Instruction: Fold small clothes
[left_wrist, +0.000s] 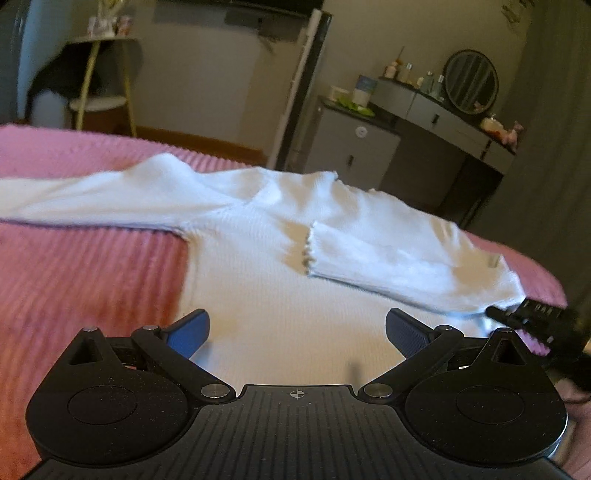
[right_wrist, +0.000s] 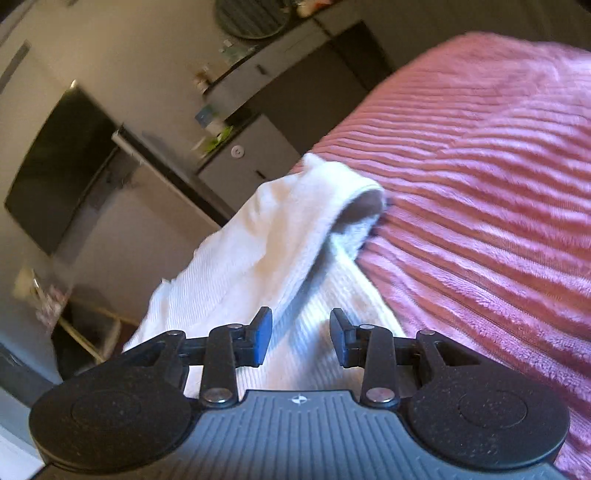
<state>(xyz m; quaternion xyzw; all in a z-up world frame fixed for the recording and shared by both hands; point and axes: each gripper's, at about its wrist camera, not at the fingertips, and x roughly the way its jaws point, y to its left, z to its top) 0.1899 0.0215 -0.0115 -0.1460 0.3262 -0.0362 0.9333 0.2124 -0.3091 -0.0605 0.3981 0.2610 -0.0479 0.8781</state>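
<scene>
A white ribbed sweater (left_wrist: 258, 258) lies flat on a pink ribbed bedspread (left_wrist: 74, 280). One sleeve (left_wrist: 92, 199) stretches out to the left. The other sleeve (left_wrist: 388, 254) is folded in across the chest, its frilled cuff near the middle. My left gripper (left_wrist: 295, 317) hovers over the sweater's body, open wide and holding nothing. In the right wrist view my right gripper (right_wrist: 300, 314) is over the sweater's edge (right_wrist: 258, 240) beside a raised fold; its jaws stand partly apart and are not pinching the cloth. A blurred black part of that tool (left_wrist: 535, 321) shows at the sweater's right edge.
The bedspread (right_wrist: 480, 184) runs on to the right of the sweater. Beyond the bed's far edge stand a grey cabinet (left_wrist: 351, 144), a dresser with a round mirror (left_wrist: 469, 81) and a gold-legged side table (left_wrist: 99, 103). A dark screen (right_wrist: 62, 170) hangs on the wall.
</scene>
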